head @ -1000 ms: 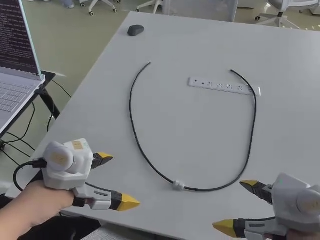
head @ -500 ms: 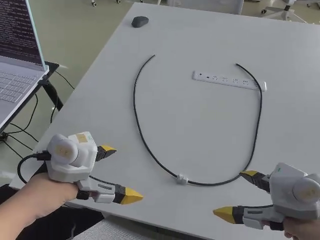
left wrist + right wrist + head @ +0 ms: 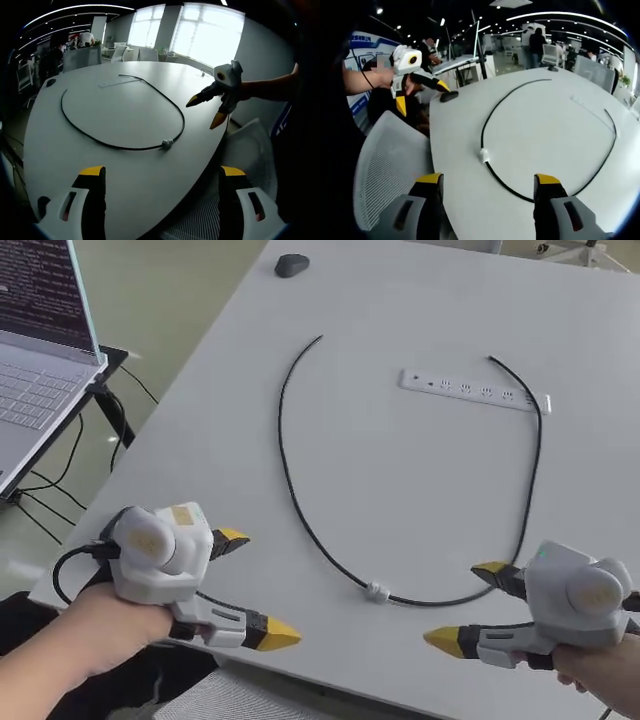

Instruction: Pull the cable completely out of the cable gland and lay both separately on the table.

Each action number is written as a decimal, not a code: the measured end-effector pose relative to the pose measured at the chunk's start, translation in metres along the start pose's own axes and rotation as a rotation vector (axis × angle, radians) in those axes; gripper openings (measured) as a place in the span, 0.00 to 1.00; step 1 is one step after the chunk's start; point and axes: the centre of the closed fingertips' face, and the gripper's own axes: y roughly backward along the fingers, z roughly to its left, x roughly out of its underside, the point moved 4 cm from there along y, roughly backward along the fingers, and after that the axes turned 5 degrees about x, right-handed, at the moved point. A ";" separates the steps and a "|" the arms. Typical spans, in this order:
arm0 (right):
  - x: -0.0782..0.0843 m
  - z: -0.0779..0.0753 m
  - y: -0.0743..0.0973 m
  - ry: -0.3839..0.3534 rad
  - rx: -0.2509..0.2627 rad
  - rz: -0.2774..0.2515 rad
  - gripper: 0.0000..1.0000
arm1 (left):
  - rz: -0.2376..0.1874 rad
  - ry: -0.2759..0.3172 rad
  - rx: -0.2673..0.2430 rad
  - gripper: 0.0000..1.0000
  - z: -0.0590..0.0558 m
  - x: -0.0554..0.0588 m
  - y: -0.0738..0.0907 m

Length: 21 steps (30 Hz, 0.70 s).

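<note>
Your laptop point(image 3: 40, 350) is cut off by the left edge of the head view, at about 10 o'clock. The cable gland point(image 3: 377, 591) is so small that you cannot make out its parts. One end of the cable point(image 3: 283, 440) runs right by the end of the power strip point(image 3: 473, 392), and you cannot tell if they touch. Your left gripper point(image 3: 262, 587) sits at 8 o'clock in the head view with its jaws spread wide, and it holds nothing and touches nothing. Your right gripper point(image 3: 462, 604) sits at 4 o'clock, spread just as wide and also holding nothing. The gland lies on the table point(image 3: 400, 490) between the two grippers, nearer the right one but apart from it. The cable is thin, black and round, and it lies in a big U that opens toward 12 o'clock. The gland is a little white lump on the cable at the bottom of the U, at 6 o'clock. The table is smooth and pale with a rounded edge. The grippers have white plastic bodies and dark jaws with pointed yellow tips. The power strip is long, flat and white. A dark, rounded mouse point(image 3: 291, 265) sits at 12 o'clock. A grey mesh chair point(image 3: 390, 165) shows in the right gripper view.
</note>
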 end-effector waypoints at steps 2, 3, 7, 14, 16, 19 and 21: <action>-0.002 0.000 -0.004 0.003 -0.003 0.007 0.72 | 0.006 -0.003 0.005 0.93 0.000 0.002 -0.001; -0.002 -0.001 -0.006 0.005 -0.004 0.012 0.72 | 0.007 -0.003 0.008 0.93 0.001 0.003 -0.001; -0.005 -0.001 -0.013 0.017 -0.010 0.029 0.70 | 0.020 -0.013 0.018 0.93 0.001 0.005 -0.002; -0.014 -0.002 -0.027 0.035 -0.018 0.050 0.68 | 0.020 -0.011 0.029 0.93 0.005 0.009 -0.004; -0.014 -0.001 -0.030 0.041 -0.020 0.057 0.67 | 0.022 -0.010 0.032 0.93 0.004 0.011 -0.004; -0.014 0.000 -0.037 0.057 -0.026 0.078 0.65 | 0.019 -0.007 0.039 0.93 0.004 0.012 -0.005; -0.016 0.001 -0.041 0.061 -0.024 0.087 0.61 | 0.020 -0.006 0.045 0.93 0.003 0.014 -0.005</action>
